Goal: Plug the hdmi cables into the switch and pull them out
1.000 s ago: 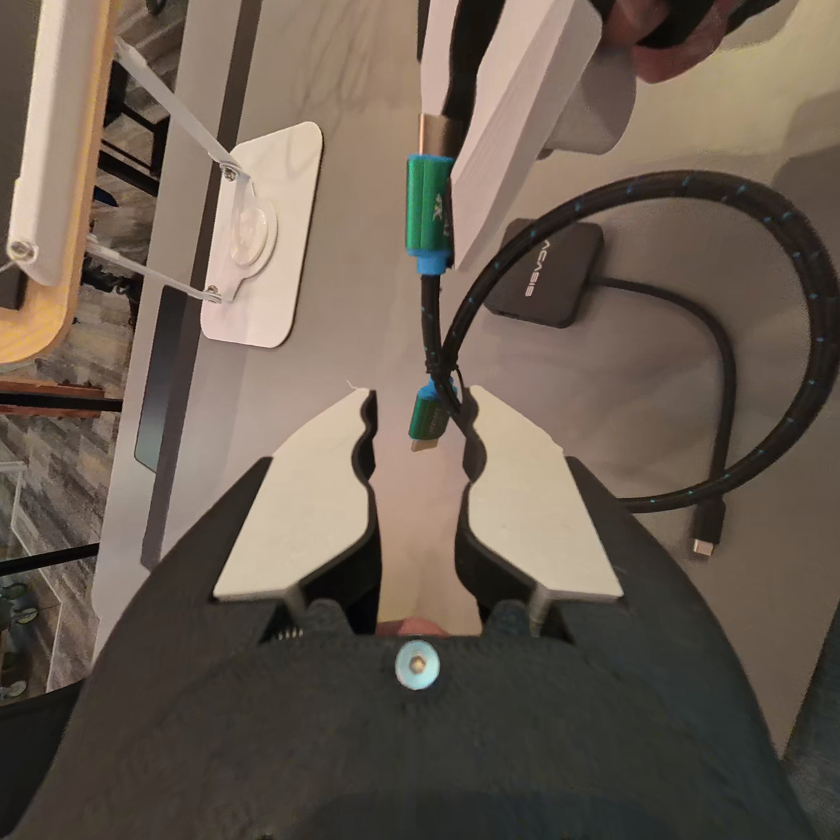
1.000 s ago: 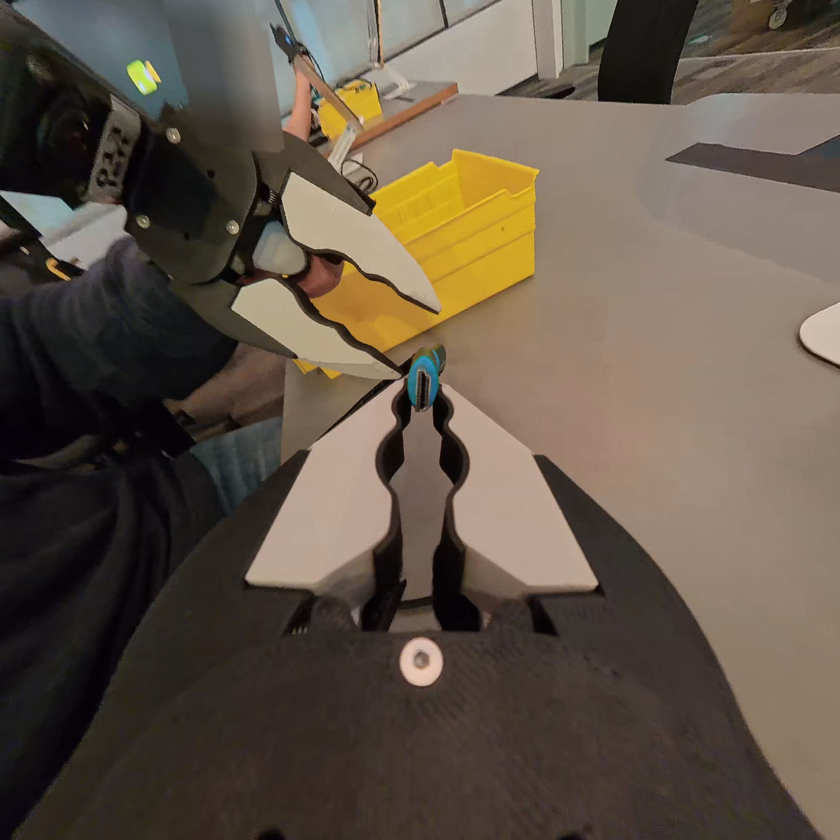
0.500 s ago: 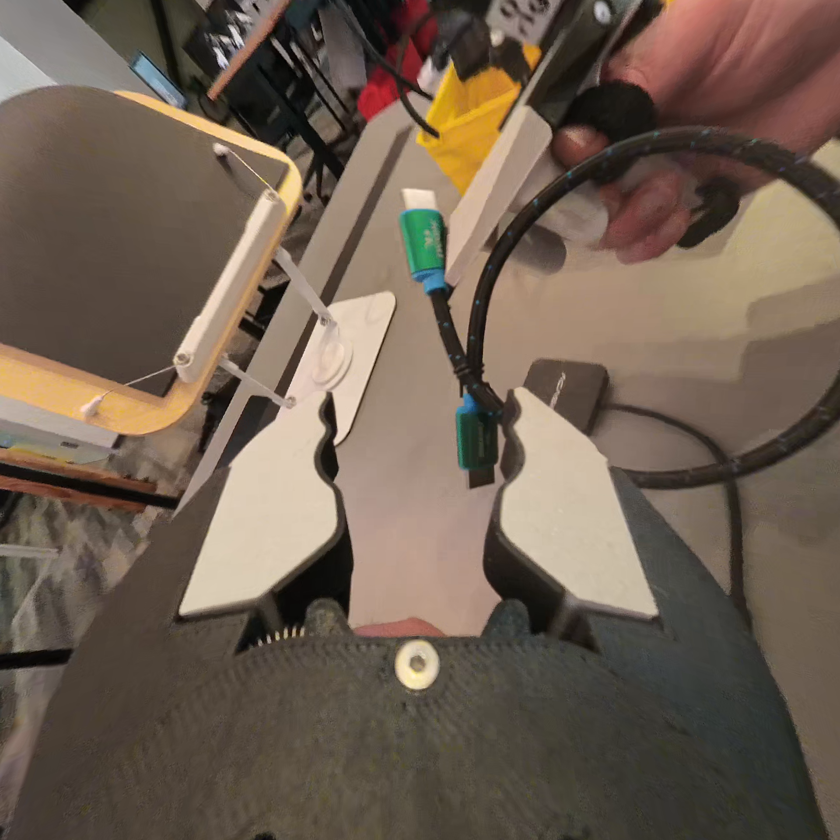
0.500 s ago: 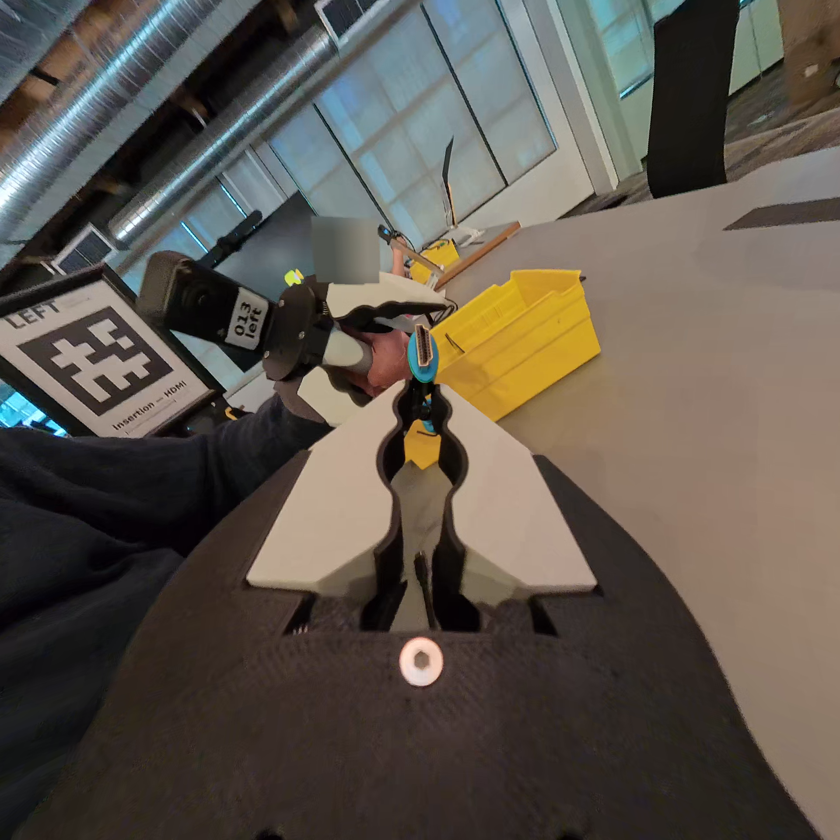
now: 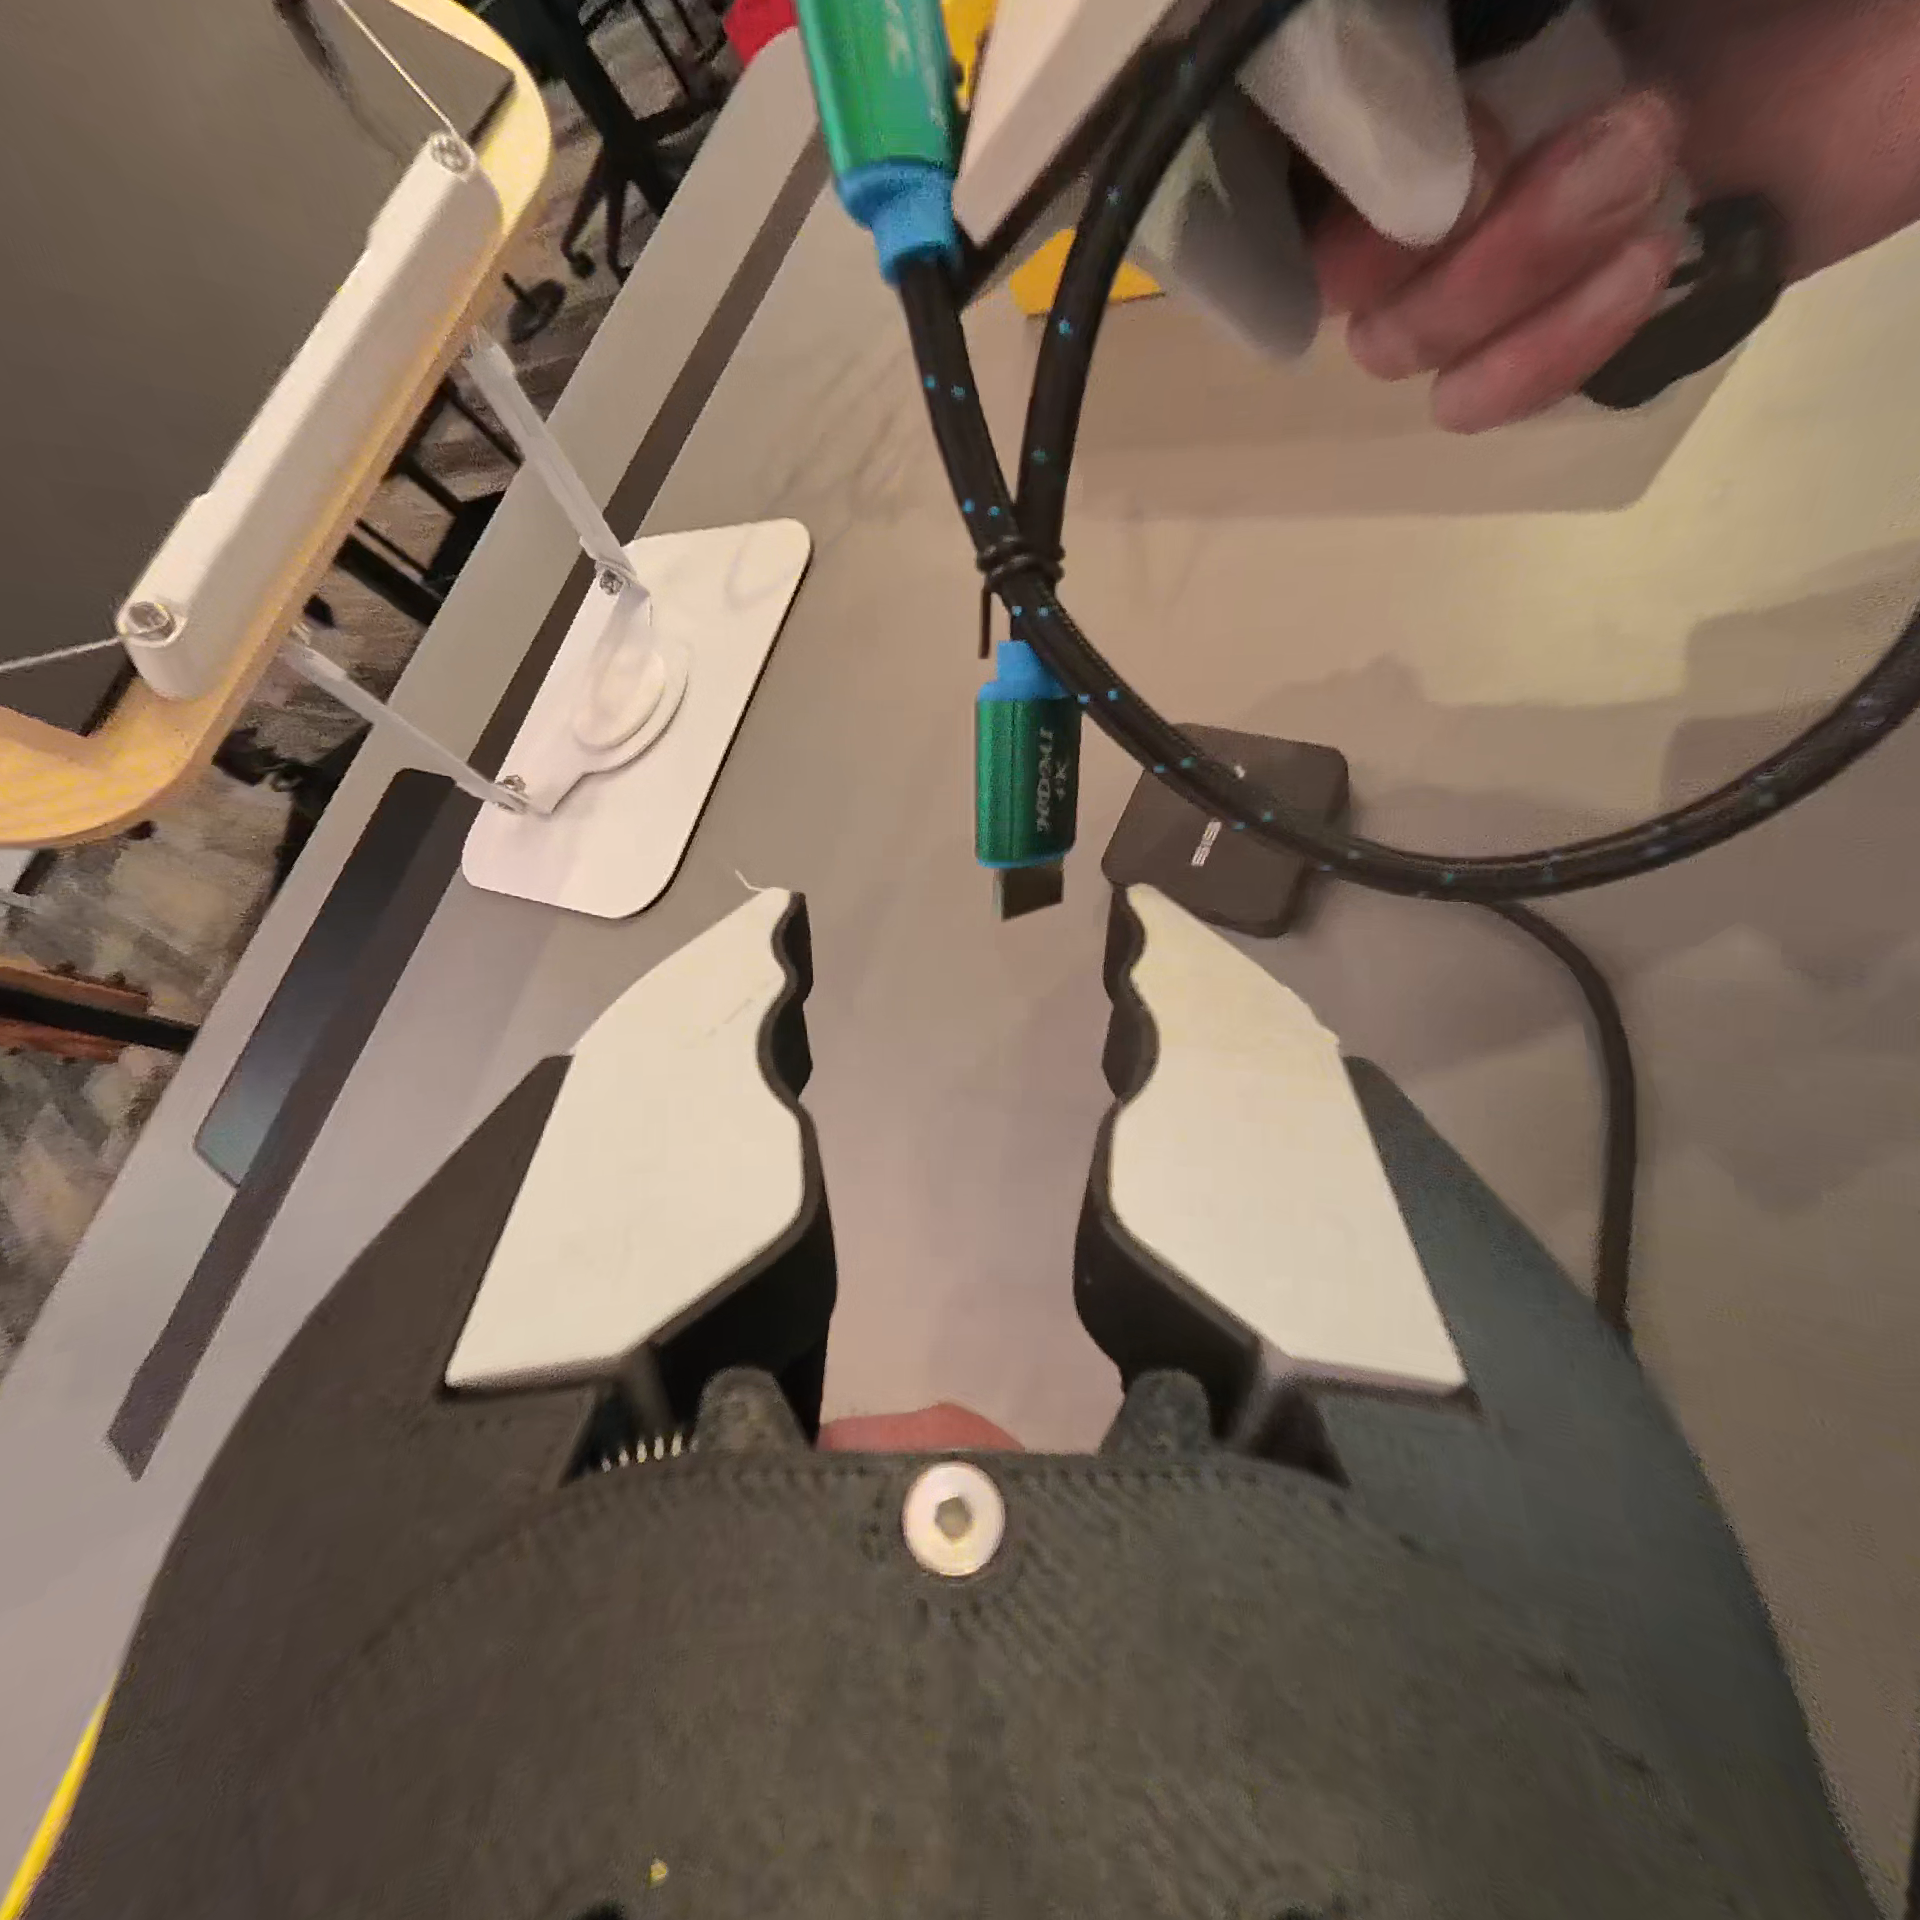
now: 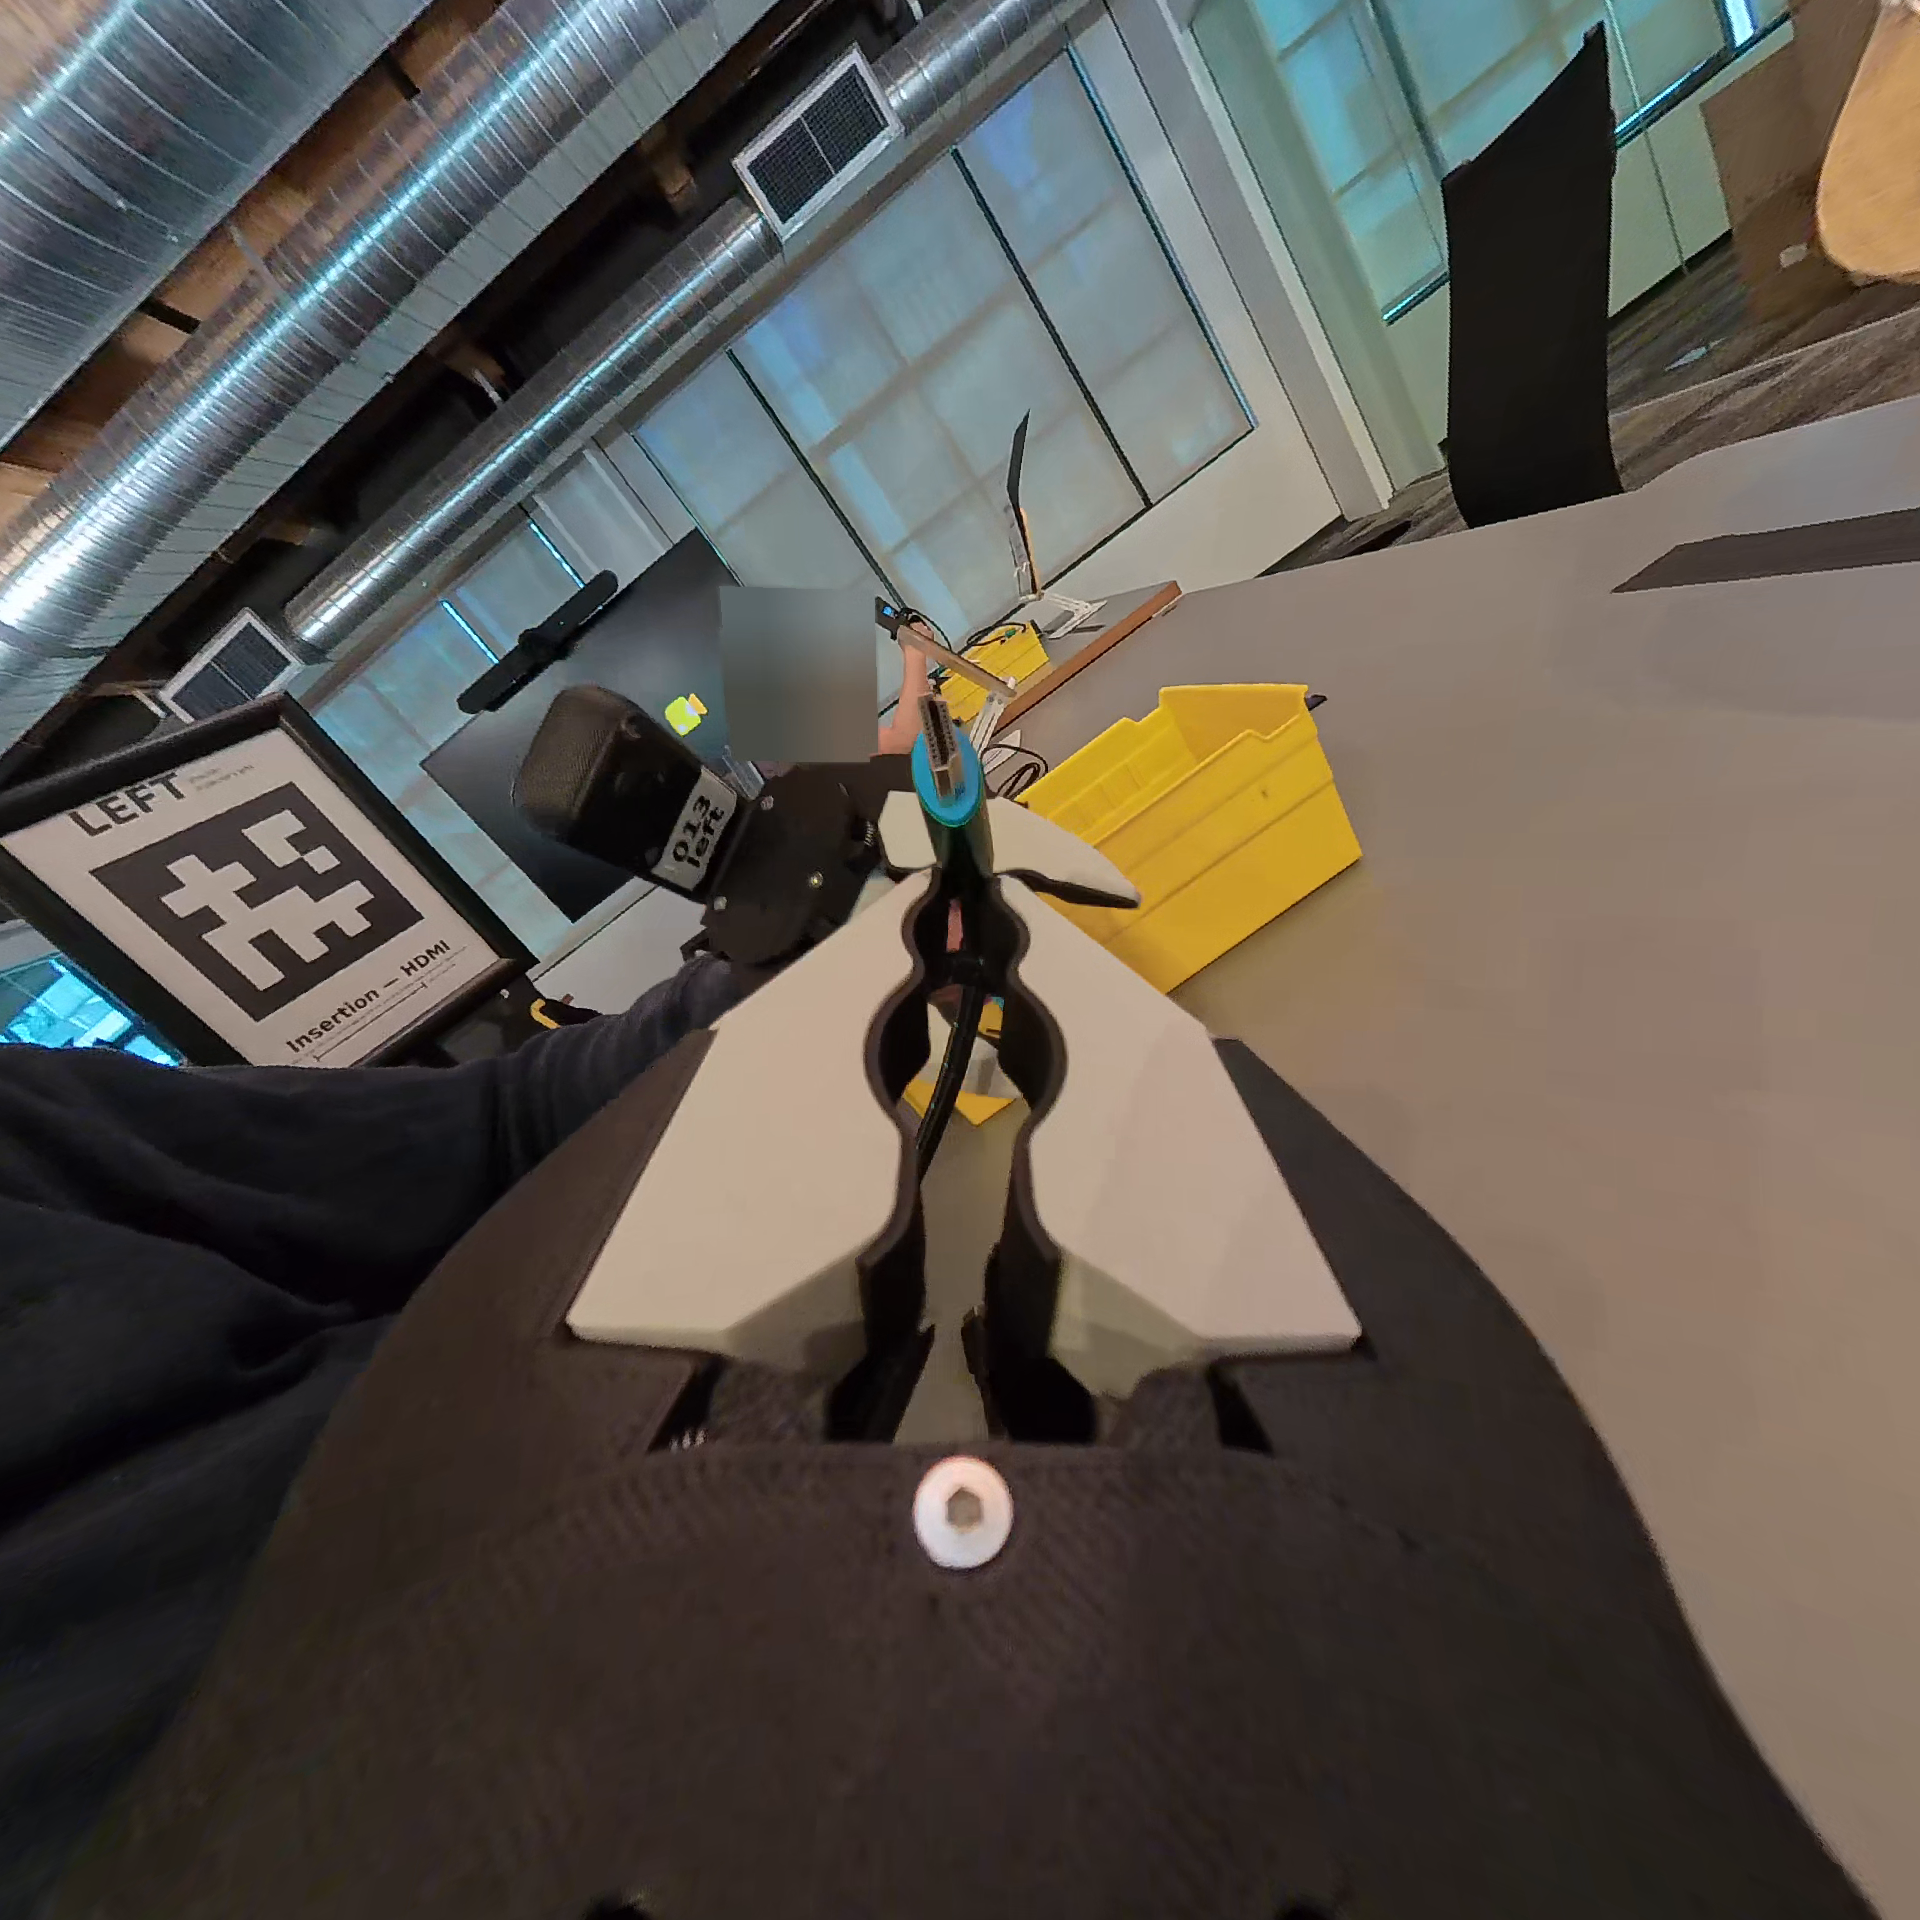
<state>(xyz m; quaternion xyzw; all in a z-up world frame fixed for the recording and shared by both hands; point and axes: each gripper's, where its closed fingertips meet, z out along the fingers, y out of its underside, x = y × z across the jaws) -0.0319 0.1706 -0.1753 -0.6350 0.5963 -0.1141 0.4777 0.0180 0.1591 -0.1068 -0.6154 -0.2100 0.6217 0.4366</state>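
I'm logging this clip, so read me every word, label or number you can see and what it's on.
I won't quote writing; these things carry it:
Hanging green plug: pale print.
Black switch: pale print.
Framed sign: black print, square marker.
White sticker on black camera: black print.

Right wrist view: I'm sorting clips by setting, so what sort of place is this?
Most likely an open-plan office or lab. Exposed metal ducts run under the ceiling, tall glass-panelled walls stand behind, and a long grey table carries a yellow bin.
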